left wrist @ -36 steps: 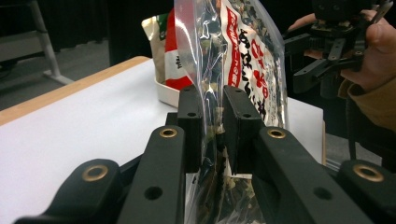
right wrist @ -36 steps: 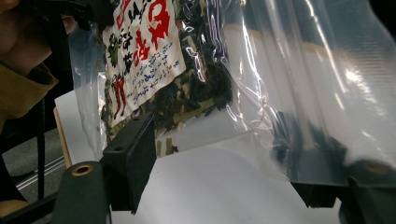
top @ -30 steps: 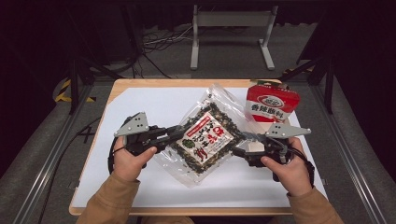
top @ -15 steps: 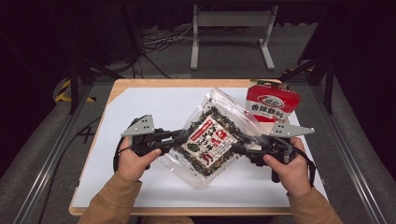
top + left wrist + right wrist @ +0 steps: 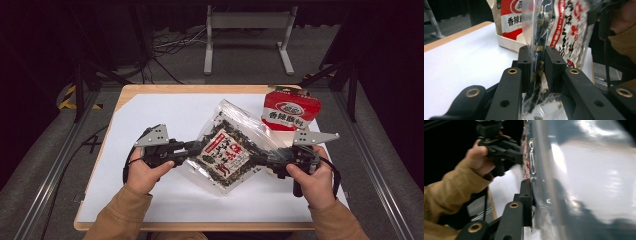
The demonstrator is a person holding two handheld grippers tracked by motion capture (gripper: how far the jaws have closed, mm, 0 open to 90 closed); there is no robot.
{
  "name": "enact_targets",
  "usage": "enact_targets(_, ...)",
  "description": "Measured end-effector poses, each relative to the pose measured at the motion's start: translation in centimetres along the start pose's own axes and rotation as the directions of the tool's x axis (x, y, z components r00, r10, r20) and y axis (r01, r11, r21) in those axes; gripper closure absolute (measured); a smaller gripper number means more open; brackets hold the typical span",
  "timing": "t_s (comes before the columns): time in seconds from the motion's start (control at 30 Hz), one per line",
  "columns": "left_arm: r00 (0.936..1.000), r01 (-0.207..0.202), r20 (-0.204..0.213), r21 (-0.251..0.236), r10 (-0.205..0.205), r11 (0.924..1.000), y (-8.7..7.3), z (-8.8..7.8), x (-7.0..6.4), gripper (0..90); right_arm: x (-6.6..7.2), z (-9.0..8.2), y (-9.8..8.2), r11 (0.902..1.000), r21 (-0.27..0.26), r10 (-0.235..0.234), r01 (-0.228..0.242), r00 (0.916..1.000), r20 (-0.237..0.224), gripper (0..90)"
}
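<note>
The left gripper (image 5: 194,148) pinches the left edge of the clear seaweed bag (image 5: 227,150); in the left gripper view its jaws clamp the film (image 5: 537,62). The right gripper (image 5: 261,159) has just been closing on the bag's opposite edge, with the film between its jaws (image 5: 535,195) and apparently gripped. The bag hangs between both grippers, tilted above the white table sheet (image 5: 165,112). A red sachet (image 5: 291,110) stands behind in a white tray (image 5: 509,43). Step in hand: securing a two-sided hold. The next move probably calls for firm, even grip before pulling or repositioning the bag.
</note>
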State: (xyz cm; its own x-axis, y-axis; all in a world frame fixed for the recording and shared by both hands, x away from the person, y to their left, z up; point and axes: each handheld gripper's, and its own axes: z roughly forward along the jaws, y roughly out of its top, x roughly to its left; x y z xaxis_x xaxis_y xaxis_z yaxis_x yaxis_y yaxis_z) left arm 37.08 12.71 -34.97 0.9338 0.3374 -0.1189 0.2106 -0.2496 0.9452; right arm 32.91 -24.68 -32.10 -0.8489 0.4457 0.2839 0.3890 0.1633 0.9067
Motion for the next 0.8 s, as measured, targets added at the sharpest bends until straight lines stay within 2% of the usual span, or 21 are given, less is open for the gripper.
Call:
enact_targets(0.07, 0.9999, 0.012, 0.01, -0.003, -0.012, 0.9999, 0.0, 0.1, 0.0, 75.1, 0.2, -0.2, 0.3, 0.9999, 0.01, -0.006, 0.006, 1.0, 0.0, 76.8)
enact_targets(0.2, 0.9999, 0.004, 0.014, -0.017, -0.004, 0.9998, -0.1, 0.0, 0.1, 71.5, 0.7, -0.5, 1.2, 0.999, 0.035, -0.027, 0.027, 0.9996, 0.005, 77.0)
enact_targets(0.3, 1.0, -0.001, 0.005, -0.018, 0.001, 0.9998, -0.1, 0.0, 0.1, 65.4, 1.0, -0.8, 1.9, 0.9974, 0.056, -0.046, 0.045, 0.9989, 0.012, 77.0)
enact_targets(0.4, 0.9998, 0.014, -0.017, -0.006, -0.014, 0.9999, -0.2, -0.5, 0.6, 56.7, 1.1, -1.3, 2.5, 0.9945, 0.081, -0.071, 0.067, 0.9966, 0.043, 77.0)
enact_targets(0.47, 0.9993, 0.032, -0.02, 0.001, -0.032, 0.9995, -0.3, -0.9, 0.8, 55.8, 1.1, -1.7, 2.9, 0.9934, 0.087, -0.08, 0.075, 0.9948, 0.062, 77.0)
enact_targets(0.63, 0.9967, 0.026, -0.077, 0.013, -0.025, 0.9996, -0.4, -1.8, 1.6, 50.6, 1.1, -3.2, 4.0, 0.9905, 0.105, -0.099, 0.089, 0.9899, 0.102, 77.0)
enact_targets(0.73, 0.9936, 0.04, -0.107, 0.024, -0.037, 0.9989, -0.6, -2.3, 1.8, 46.7, 1.0, -4.1, 4.6, 0.9887, 0.113, -0.113, 0.098, 0.9853, 0.128, 77.0)
enact_targets(0.8, 0.9915, 0.032, -0.127, 0.034, -0.027, 0.9989, -0.7, -2.6, 2.0, 45.5, 0.9, -4.6, 4.9, 0.9872, 0.122, -0.119, 0.102, 0.9825, 0.143, 77.0)
